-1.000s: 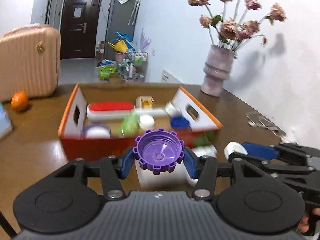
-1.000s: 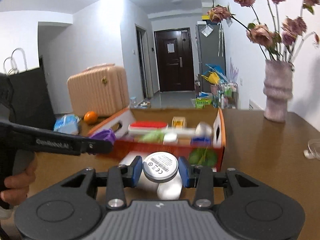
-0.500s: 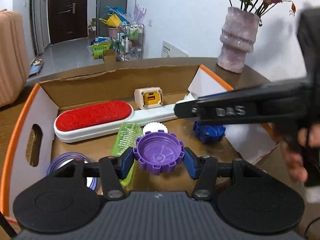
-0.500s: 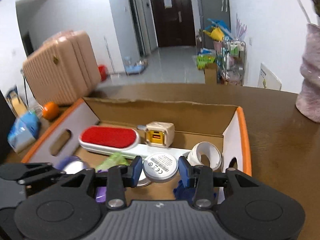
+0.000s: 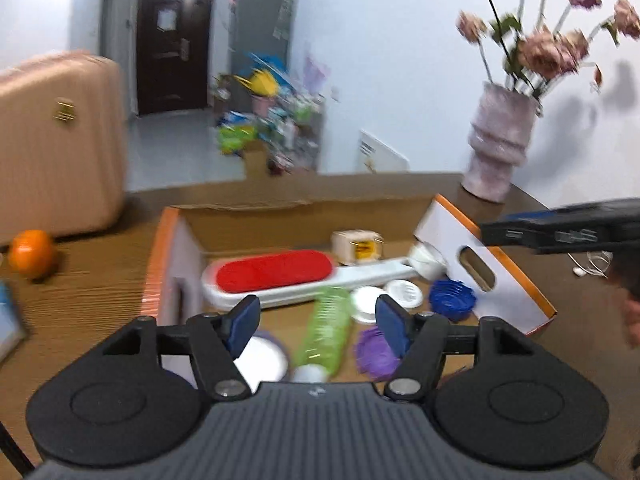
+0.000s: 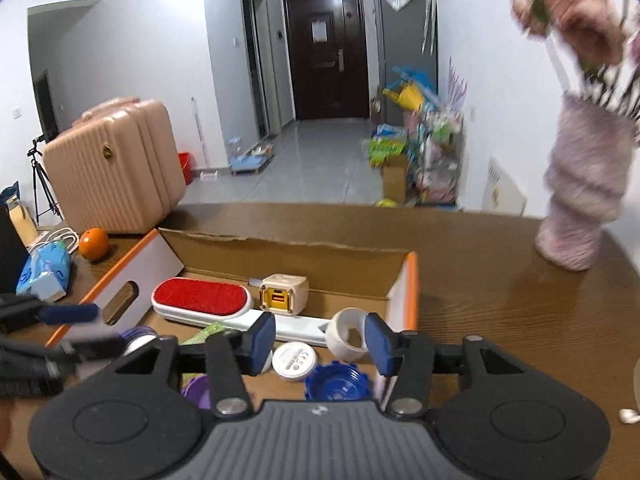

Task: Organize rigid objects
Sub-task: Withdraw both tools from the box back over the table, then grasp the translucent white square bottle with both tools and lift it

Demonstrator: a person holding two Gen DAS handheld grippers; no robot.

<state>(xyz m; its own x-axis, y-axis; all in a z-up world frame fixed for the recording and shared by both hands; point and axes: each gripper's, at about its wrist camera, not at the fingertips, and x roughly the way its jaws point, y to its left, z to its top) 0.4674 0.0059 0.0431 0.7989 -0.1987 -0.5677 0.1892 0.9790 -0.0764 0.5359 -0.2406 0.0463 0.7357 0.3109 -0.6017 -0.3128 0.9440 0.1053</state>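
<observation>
Cardboard box (image 6: 352, 264) with orange rims sits open on a brown wooden table (image 6: 500, 320); inside lie a red lint brush (image 6: 200, 300), a purple cap (image 5: 376, 350), a white round disc (image 6: 294, 361), a blue cap (image 6: 338, 382) and a green bottle (image 5: 326, 330); left claw (image 5: 318, 320) and right claw (image 6: 320, 344) hover above, jaws opening, gripping nothing; pink vase (image 6: 580, 200) stands far right.

Raw cardboard box (image 6: 288, 258) (torn rim) on glossy wood-grain table (image 6: 500, 320)
</observation>
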